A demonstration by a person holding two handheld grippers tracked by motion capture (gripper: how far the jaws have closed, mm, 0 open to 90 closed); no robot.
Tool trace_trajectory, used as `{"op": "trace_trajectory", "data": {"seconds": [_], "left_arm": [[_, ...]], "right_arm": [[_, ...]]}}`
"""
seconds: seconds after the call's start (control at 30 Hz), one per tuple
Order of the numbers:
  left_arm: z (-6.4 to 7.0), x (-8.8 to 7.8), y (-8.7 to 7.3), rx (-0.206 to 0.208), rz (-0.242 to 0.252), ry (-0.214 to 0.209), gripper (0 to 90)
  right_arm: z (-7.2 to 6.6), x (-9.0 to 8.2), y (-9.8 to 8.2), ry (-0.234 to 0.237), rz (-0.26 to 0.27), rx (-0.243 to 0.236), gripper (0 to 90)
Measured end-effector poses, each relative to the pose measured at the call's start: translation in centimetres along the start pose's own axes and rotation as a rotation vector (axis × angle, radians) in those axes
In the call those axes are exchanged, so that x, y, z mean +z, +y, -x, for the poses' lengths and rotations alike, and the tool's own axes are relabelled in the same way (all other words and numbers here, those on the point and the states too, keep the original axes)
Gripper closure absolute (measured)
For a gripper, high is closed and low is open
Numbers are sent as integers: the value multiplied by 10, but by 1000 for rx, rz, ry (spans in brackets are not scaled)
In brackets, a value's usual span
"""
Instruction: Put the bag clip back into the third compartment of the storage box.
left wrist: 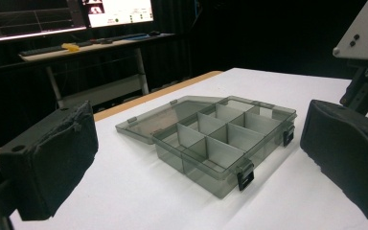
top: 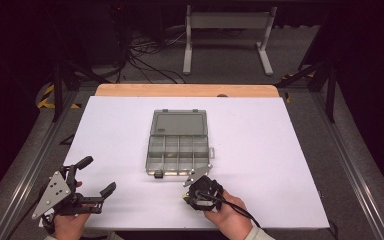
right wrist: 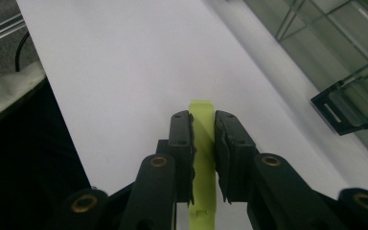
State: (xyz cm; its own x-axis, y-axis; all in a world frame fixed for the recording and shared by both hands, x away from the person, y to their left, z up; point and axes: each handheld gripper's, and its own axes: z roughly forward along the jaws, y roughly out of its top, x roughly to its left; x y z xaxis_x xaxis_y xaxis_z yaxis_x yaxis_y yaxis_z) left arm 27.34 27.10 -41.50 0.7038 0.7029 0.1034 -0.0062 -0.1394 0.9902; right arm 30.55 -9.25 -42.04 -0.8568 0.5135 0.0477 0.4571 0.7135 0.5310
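Right claw (right wrist: 202,125) pinches yellow-green strip (right wrist: 202,158) between both pads; strip runs lengthwise along claw, tip poking just past fingertips, tail trailing back under jaws. Strip low over white tabletop (right wrist: 124,72). Clear compartment box (top: 178,150), lid open, sits just ahead of right claw, its black latch (right wrist: 345,106) near claw tip. Left claw (top: 96,177) spread wide, holding nothing, box well ahead of it.

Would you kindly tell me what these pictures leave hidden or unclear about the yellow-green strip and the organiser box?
- yellow-green strip: near end cut off by the right gripper view's bottom edge; right gripper covers its sides.
- Same strip, high view: too small, under the gripper.
- organiser box: compartment floors hidden behind dividers in the left gripper view.
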Motion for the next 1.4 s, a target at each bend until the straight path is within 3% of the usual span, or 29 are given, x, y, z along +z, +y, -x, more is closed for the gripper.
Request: {"op": "trace_trajectory", "data": {"seconds": [0.37, 0.47, 0.97, 1.4], "left_arm": [[0, 0, 0, -3, 2, 1, 1], [0, 0, 0, -3, 2, 2, 1], [0, 1, -1, -4, -7, -5, 1], [-1, 2, -1, -6, -3, -2, 1]], "right_arm": [[1, -17, 7, 5, 43, -10, 783], [5, -29, 12, 4, 82, -9, 783], [21, -59, 27, -17, 176, -9, 783], [39, -68, 46, -42, 215, -6, 783]]}}
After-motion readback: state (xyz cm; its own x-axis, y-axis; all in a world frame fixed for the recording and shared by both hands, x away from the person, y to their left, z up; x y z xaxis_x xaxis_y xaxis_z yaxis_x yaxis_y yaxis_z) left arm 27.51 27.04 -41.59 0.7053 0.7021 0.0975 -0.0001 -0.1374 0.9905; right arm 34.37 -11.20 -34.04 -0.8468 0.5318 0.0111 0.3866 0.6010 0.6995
